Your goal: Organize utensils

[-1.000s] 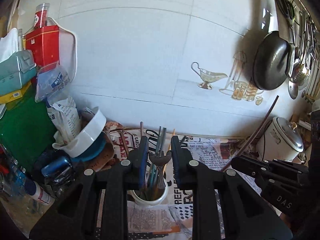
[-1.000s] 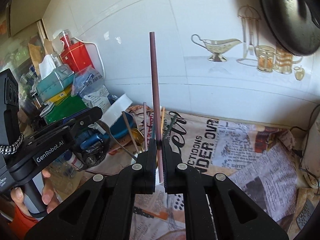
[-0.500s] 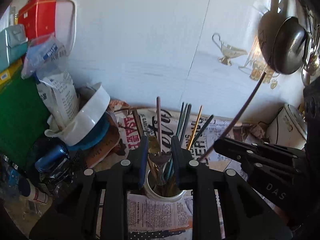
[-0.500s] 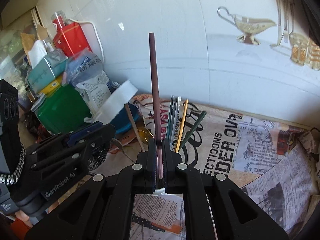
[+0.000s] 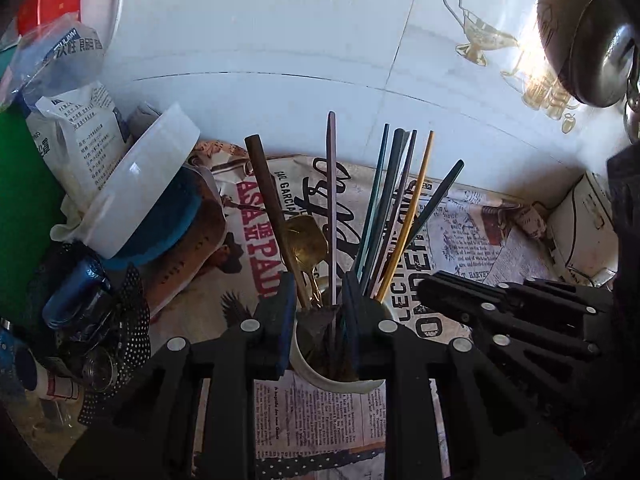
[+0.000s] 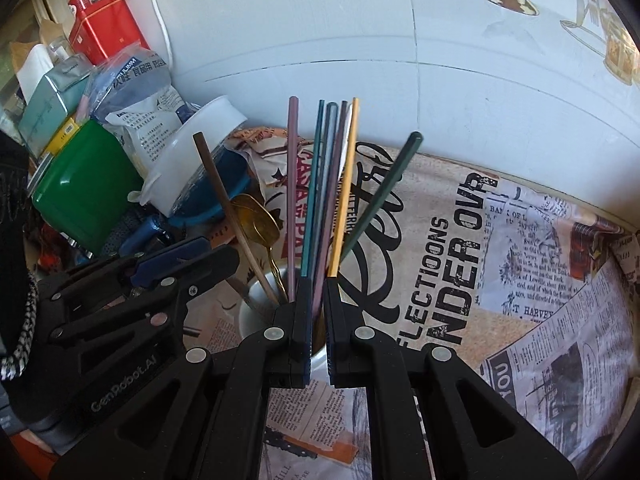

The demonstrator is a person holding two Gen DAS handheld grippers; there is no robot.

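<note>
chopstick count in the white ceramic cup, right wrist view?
7 in the white ceramic cup: brown wooden one leaning left, pink upright, teal, grey, mauve and yellow bunched, dark green leaning right. A pale eighth may hide behind yellow.

White tiled wall (image 5: 280, 32), newspaper-covered counter (image 6: 540, 280), sunlight glare at right

The right gripper (image 6: 317, 318), jaws nearly together, pinches a mauve chopstick (image 6: 329, 204) over the white cup (image 6: 256, 312). More chopsticks (image 6: 344, 184) and a gold spoon (image 6: 256, 220) stand inside. The left gripper (image 6: 176, 264) hangs left.
</note>
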